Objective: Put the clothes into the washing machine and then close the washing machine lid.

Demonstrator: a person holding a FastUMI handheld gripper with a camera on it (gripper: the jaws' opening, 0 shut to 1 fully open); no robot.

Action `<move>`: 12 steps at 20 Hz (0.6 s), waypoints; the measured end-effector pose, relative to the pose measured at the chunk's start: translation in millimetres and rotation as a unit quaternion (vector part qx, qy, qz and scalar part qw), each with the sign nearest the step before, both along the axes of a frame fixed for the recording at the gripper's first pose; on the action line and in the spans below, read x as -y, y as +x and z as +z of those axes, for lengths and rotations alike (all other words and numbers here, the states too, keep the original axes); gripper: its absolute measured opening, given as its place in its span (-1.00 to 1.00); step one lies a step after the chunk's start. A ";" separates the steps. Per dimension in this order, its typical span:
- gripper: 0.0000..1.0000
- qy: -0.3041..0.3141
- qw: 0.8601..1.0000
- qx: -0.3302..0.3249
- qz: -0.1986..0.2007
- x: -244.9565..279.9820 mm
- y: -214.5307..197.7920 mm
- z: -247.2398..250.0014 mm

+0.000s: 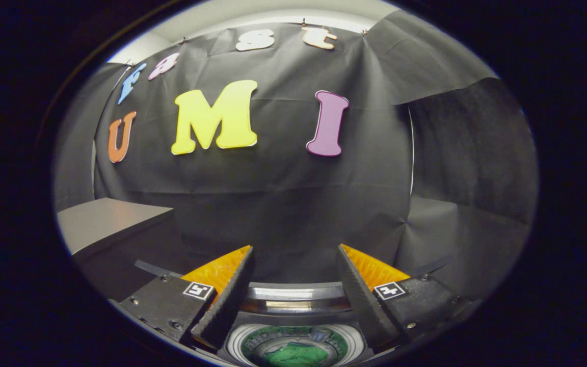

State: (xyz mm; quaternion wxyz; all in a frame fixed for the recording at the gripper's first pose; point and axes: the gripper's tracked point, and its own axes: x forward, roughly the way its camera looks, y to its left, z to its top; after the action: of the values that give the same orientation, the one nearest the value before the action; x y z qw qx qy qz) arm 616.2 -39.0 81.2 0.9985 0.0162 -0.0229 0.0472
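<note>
Clothes [296, 354] in washing machine [293, 298] below open-fingered gripper [293, 255]

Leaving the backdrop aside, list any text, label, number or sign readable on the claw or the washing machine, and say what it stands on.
Readable words or numbers: none.
Square markers at the base of each finger of the claw: black-and-white coded patterns, not words.
Ring inside the washing machine, around the green garment: markings too blurred to read.
The claw is open, holding nothing.

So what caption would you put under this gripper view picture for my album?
Open gripper hovering over the washing machine, with green clothes inside its drum below the fingers.
</note>
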 end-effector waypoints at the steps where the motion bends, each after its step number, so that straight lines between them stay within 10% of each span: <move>1: 0.99 0.000 1.000 -0.002 0.001 0.2 -3.5 -2.2; 12: 0.98 0.025 0.998 -0.062 0.015 4.7 -28.4 -49.9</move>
State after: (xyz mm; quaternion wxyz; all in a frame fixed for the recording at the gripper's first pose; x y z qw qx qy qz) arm 587.9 -43.7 31.3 0.9965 0.0442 0.0381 0.0606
